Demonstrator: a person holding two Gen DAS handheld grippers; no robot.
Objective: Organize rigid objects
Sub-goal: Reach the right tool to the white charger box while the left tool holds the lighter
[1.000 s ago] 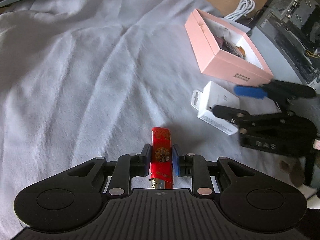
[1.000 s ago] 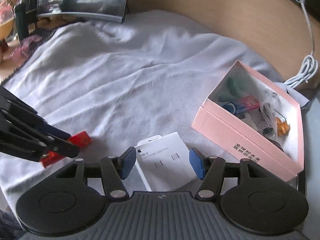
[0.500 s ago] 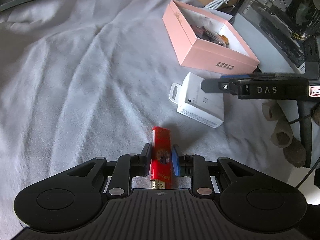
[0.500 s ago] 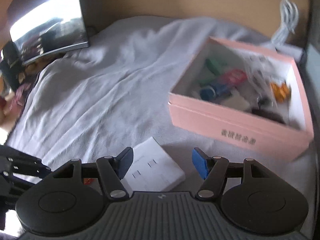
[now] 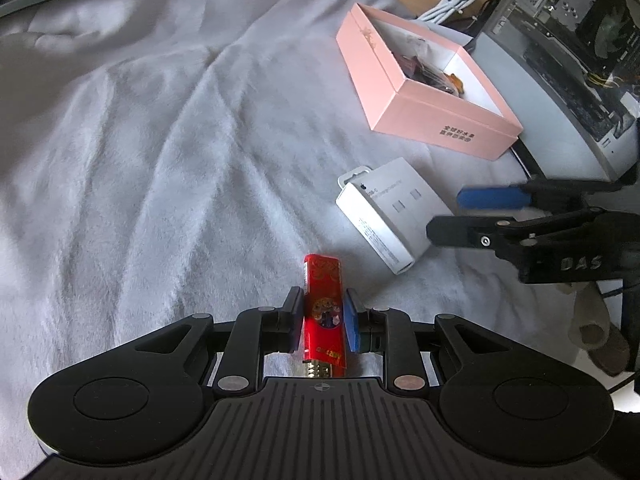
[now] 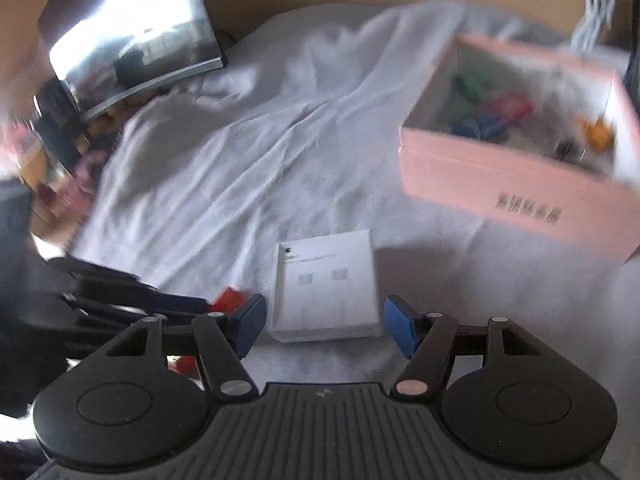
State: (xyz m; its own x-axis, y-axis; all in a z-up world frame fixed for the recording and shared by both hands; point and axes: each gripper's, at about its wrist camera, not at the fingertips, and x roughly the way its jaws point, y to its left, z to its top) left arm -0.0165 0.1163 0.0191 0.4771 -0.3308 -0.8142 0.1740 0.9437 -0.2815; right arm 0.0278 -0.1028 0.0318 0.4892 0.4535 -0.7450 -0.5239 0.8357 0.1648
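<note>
left hand-held gripper (image 5: 323, 318): clamped on red lighter (image 5: 323, 308), over grey blanket (image 5: 160, 160)
right hand-held gripper (image 6: 325, 326): jaws just been opening, stand apart round white box (image 6: 326, 284), pads not touching it
pink box (image 5: 424, 92): open, small items inside, beyond white box

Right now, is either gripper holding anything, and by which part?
The left gripper holds the red lighter by its long sides, near the middle. The right gripper holds nothing: its jaws, just opening, stand clear of the white box.
</note>
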